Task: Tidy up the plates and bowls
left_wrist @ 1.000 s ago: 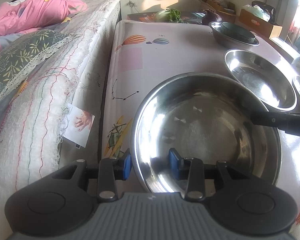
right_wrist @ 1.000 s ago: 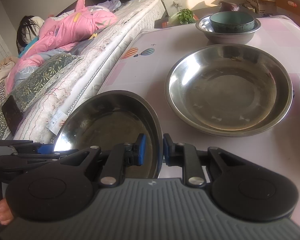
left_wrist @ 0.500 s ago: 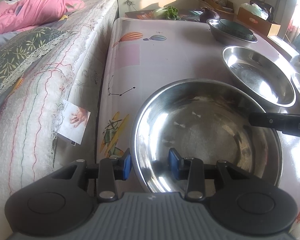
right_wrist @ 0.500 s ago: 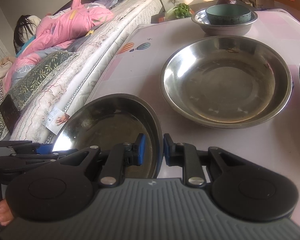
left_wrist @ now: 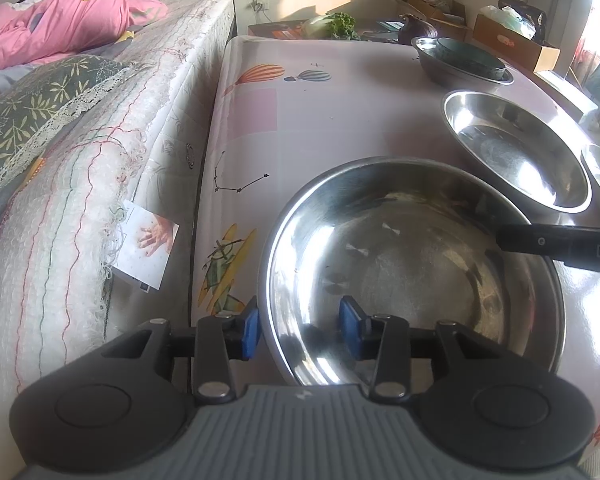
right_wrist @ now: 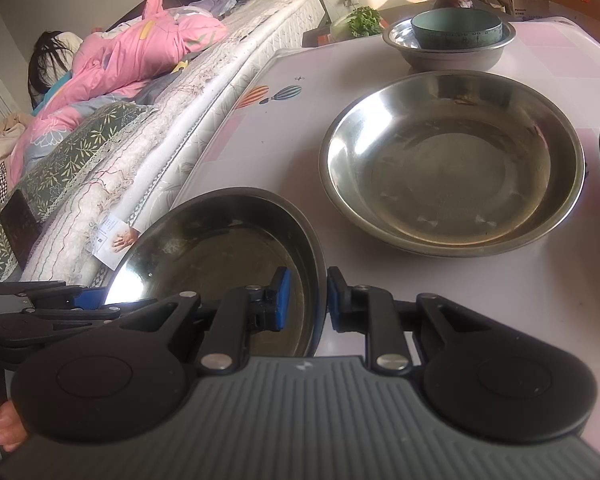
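Left tool [left_wrist: 298, 326] opening, straddling steel bowl [left_wrist: 412, 264] rim; right tool [right_wrist: 306, 300] pinching opposite rim

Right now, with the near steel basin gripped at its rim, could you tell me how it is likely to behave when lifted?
The steel basin looks thin and empty, so probably light yet stiff. Its polished rim is likely slippery in the right claw, which pinches one edge only, so it may tilt or swivel.

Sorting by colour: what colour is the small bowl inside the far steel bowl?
Teal bowl; clearest in the right wrist view.
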A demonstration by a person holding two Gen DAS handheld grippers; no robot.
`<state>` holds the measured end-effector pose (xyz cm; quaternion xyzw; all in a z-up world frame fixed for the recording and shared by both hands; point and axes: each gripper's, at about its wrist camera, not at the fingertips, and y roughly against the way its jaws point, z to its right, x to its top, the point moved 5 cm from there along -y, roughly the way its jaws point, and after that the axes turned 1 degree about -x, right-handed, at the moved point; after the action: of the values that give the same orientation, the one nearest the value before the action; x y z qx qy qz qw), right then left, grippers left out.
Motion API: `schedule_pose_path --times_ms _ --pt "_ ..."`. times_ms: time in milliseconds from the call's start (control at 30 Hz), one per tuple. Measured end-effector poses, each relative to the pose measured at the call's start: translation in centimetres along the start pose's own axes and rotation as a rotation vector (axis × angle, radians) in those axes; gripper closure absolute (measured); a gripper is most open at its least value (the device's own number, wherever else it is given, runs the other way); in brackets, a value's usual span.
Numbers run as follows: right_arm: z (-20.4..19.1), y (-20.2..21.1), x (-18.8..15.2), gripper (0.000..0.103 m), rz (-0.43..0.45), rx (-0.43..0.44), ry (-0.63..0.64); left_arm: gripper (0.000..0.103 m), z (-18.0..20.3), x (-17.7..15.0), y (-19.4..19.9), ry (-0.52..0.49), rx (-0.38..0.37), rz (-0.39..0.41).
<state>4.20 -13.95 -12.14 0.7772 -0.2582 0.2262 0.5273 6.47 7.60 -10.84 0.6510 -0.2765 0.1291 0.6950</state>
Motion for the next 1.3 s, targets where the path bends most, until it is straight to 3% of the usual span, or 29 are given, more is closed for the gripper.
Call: schedule_pose_path --times_ms 1300 --pt "0.11 0.02 0.05 0.082 0.001 0.000 -0.002 0.059 0.23 0.10 -0.04 -0.002 -0.002 -0.003"
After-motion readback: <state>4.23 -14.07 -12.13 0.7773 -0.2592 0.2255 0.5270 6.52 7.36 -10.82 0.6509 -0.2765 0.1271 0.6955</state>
